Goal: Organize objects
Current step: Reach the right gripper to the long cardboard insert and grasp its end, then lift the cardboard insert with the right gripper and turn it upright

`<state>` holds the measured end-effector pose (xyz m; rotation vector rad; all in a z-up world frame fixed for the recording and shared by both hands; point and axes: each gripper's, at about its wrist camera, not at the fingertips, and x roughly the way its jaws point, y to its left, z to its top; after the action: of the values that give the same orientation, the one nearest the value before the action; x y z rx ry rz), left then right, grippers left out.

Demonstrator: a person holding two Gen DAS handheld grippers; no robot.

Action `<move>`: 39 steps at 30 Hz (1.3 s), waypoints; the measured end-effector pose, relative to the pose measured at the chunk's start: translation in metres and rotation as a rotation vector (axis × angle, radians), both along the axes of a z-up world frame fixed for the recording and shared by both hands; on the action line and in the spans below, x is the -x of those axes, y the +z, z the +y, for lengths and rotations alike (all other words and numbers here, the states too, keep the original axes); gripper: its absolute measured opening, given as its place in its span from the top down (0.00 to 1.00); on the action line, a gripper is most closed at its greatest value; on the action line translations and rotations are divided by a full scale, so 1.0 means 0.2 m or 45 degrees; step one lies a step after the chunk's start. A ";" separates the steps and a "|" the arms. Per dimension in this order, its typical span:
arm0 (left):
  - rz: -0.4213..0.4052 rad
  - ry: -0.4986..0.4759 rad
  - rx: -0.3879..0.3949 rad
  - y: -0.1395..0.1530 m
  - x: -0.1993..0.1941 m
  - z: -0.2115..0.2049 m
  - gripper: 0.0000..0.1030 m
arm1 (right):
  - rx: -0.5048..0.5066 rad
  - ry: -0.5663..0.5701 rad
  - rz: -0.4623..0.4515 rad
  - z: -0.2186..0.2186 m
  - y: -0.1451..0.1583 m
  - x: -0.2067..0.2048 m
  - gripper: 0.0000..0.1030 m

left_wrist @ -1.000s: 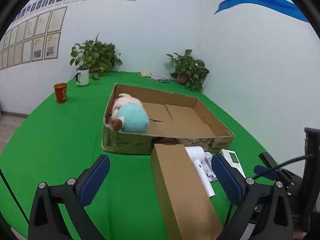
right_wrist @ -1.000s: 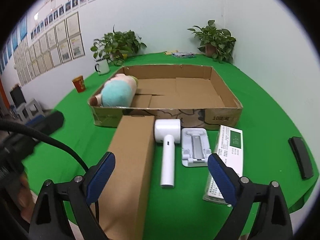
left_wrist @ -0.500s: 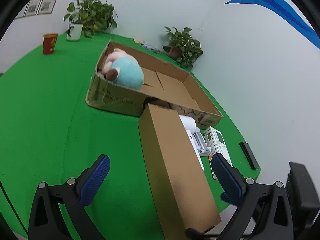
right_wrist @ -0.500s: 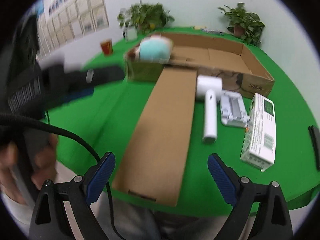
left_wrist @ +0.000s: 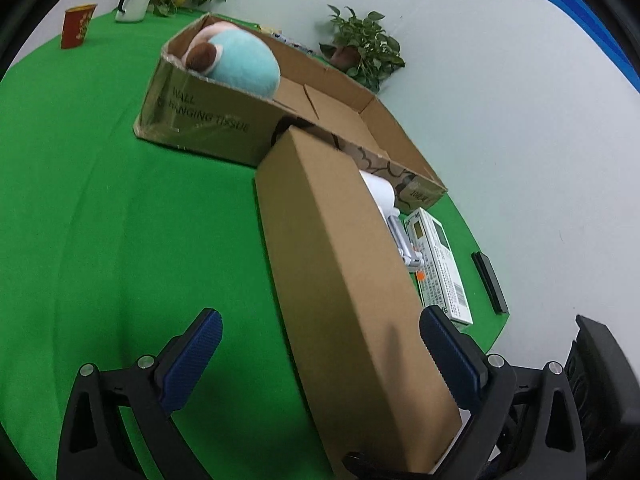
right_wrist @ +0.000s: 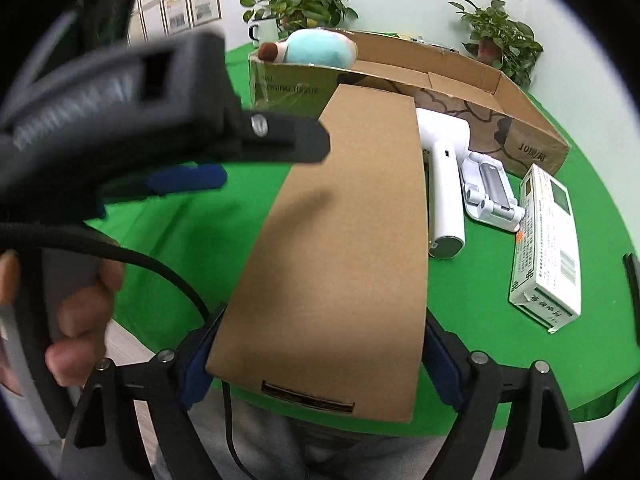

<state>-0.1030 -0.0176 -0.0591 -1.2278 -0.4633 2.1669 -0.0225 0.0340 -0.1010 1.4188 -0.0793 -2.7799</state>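
Observation:
A long closed brown carton (left_wrist: 344, 280) lies on the green table, pointing at the open cardboard tray (left_wrist: 208, 120) that holds a teal and pink plush toy (left_wrist: 240, 60). My left gripper (left_wrist: 320, 348) is open; its right finger is beside the carton's right side, its left finger over bare cloth. In the right wrist view my right gripper (right_wrist: 316, 356) is open with its fingers on both sides of the carton's near end (right_wrist: 340, 260). The left gripper's body (right_wrist: 120, 92) crosses that view at upper left.
Right of the carton lie a white hair dryer (right_wrist: 444, 184), a white folding stand (right_wrist: 488, 192), a white printed box (right_wrist: 548, 240) and a black bar (left_wrist: 490, 276). A red cup (left_wrist: 78, 26), a mug and potted plants (left_wrist: 364, 52) stand at the back.
Both grippers have dropped and moved in on the carton's near end. The right gripper now straddles it, and the left gripper has swung into the right wrist view.

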 end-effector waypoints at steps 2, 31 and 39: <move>-0.017 0.003 -0.014 -0.01 0.00 -0.01 0.04 | 0.126 0.003 0.005 0.04 0.02 0.00 0.16; 0.041 -0.074 -0.082 0.27 0.03 0.27 0.47 | 0.324 0.131 0.146 0.25 0.15 -0.11 0.14; 0.067 -0.164 -0.089 0.31 0.04 0.39 0.47 | 0.315 0.028 0.091 0.32 0.08 -0.10 0.34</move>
<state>-0.1101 0.0614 0.0038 -1.1287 -0.4222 2.0521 -0.0020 0.0981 -0.0841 1.2533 -0.3887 -2.6856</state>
